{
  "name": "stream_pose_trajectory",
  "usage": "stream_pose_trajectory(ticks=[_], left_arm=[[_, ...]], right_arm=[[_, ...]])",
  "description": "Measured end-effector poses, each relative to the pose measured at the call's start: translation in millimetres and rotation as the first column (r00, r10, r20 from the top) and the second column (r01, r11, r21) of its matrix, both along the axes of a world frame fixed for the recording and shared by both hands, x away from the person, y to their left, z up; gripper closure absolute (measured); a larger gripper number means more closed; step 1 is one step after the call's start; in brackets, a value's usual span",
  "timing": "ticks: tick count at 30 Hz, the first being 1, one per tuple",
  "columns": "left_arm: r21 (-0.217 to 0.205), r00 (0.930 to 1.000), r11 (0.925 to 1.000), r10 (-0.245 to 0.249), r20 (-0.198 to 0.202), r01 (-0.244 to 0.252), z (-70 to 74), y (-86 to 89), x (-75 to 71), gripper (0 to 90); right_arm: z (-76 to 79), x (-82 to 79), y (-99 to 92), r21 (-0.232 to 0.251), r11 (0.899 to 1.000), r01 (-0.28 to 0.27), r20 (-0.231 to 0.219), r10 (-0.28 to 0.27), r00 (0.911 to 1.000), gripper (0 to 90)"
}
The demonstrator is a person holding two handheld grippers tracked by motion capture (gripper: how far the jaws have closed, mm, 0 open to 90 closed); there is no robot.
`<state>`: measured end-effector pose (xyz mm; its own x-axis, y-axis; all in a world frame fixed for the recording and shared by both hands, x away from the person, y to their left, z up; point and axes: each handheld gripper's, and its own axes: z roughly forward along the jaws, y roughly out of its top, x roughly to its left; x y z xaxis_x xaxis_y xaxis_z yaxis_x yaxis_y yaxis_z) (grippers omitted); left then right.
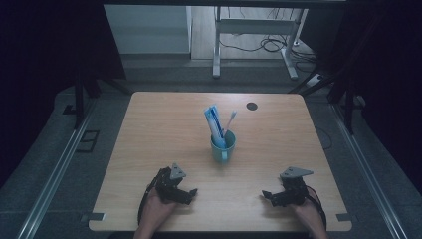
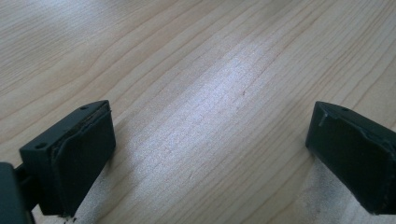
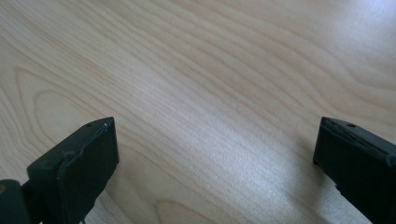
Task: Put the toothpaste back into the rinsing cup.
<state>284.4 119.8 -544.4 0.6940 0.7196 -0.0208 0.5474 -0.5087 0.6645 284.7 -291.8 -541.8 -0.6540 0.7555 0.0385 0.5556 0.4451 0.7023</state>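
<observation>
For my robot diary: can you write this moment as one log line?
left gripper: open, empty, near table edge | right gripper: open, empty | cup: mid-table, holds toothpaste and toothbrush, untouched

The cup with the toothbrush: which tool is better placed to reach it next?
Left, marginally. The left tool sits slightly nearer the cup than the right tool; both are open and empty.

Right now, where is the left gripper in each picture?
High view: the left gripper sits near the bottom, left of middle, in the person's hand.
Left gripper view: its two black jaws rise from the bottom corners, wide apart.
Right gripper view: the jaws here belong to the right gripper.
Shared landmark: the pale wooden table lies under both grippers.
</observation>
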Motion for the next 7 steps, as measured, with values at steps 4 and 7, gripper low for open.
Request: stream_pose_trajectory(ticks=[4, 7], left_arm=[[0.000, 1.0000, 1.0000, 0.000, 0.000, 0.000, 0.0, 0.0, 0.0, 1.5], [0.001, 1.0000, 1.0000, 0.000, 0.000, 0.000, 0.0, 0.0, 0.0, 1.5]], right_arm=[[-1.3, -1.8, 1.2, -0.033, 0.999, -0.005, 0.024, 0.006, 0.9997, 0.0], [-1.3, -2.4, 1.2, -0.031, 0.999, -0.009, 0.025, 0.009, 0.9997, 0.0]])
